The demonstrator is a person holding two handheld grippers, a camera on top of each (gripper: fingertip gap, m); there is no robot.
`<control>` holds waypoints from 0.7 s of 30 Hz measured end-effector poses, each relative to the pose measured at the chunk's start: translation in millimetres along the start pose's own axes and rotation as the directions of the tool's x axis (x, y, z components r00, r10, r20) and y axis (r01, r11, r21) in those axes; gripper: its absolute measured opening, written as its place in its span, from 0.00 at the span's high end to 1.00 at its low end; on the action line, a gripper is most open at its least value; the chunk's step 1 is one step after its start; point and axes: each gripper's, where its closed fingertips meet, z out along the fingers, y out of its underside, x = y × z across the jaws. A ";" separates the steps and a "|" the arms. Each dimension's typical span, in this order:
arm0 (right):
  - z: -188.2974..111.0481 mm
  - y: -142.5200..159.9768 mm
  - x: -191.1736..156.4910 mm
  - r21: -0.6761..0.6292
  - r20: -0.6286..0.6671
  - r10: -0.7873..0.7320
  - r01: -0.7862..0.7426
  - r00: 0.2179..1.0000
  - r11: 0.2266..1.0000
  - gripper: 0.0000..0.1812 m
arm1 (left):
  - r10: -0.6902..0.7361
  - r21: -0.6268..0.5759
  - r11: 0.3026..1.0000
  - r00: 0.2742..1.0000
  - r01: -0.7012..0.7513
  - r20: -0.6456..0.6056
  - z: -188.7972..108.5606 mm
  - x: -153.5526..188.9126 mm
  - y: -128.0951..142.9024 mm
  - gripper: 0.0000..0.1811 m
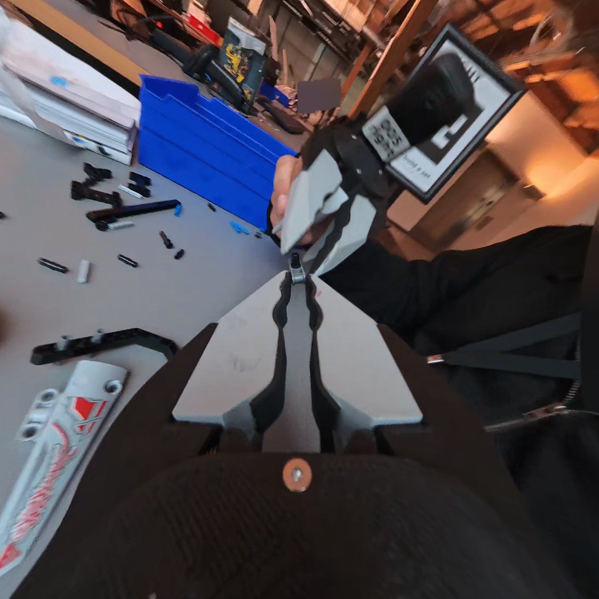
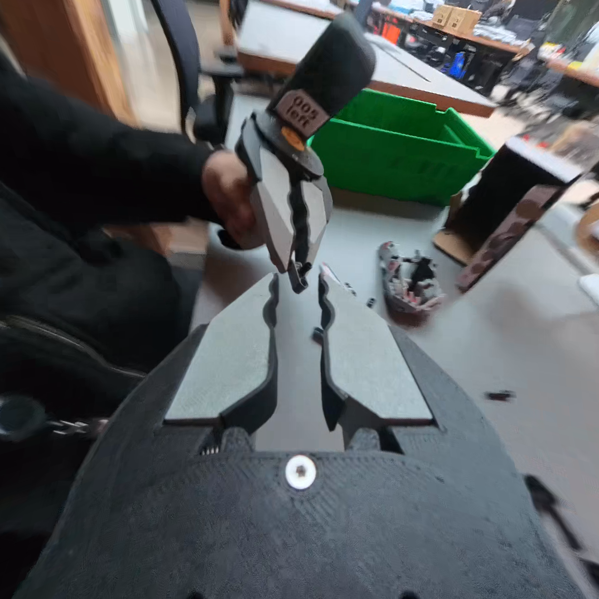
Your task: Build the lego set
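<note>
Grey and black, a small Lego connector piece with a black pin (image 1: 296, 271) is pinched at the very tips of the left tool (image 1: 297, 278), whose fingers are pressed together on it. The piece is held up in the air above the near edge of the grey bench (image 1: 155, 291), not resting on anything.

The right tool (image 2: 297, 281) faces it from the opposite side. Its fingers are spread, with nothing between them, and their tips sit just beside the held piece, which hangs in the gap ahead of them. In the right wrist view the piece pokes out below the left tool's tips, close to the right tool's left finger.

My reading is that the step in hand is joining or passing this small connector between the two tools. The next move would call for the right tool to come in squarely around the pin and close gently, since the piece is tiny and could twist or drop.

Loose black and grey Lego pins and beams (image 1: 107, 201) lie scattered farther back on the bench, well apart from both tools. A black angled beam (image 1: 97, 343) and a grey printed panel (image 1: 55, 437) lie nearer. A blue bin (image 1: 201, 155) stands behind the loose parts, and a green bin (image 2: 398, 155) and a partly built model (image 2: 408, 285) lie on the other side.
</note>
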 end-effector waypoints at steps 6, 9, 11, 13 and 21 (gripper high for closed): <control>-2.2 -8.3 13.4 0.125 0.187 0.403 -0.429 0.896 0.895 0.94 | 0.131 -0.032 0.991 0.988 -0.129 0.084 -1.5 -1.7 -2.0 0.96; -1.7 -11.4 4.7 0.127 0.275 0.422 -0.468 0.864 0.875 0.94 | 0.146 -0.033 0.989 0.984 -0.143 0.099 -0.5 -2.5 -1.8 0.96; 1.3 -6.8 6.3 0.111 0.262 0.435 -0.475 0.861 0.873 0.98 | 0.140 -0.024 0.990 0.986 -0.139 0.091 -0.7 -1.4 -3.0 0.96; 3.0 -5.4 6.2 0.113 0.258 0.434 -0.473 0.863 0.874 0.98 | 0.140 -0.025 0.990 0.986 -0.138 0.094 -0.6 -1.8 -3.0 0.96; 5.7 -1.3 3.3 0.088 0.261 0.435 -0.470 0.862 0.878 1.00 | 0.145 -0.056 0.989 0.983 -0.140 0.110 3.2 -2.9 2.2 0.96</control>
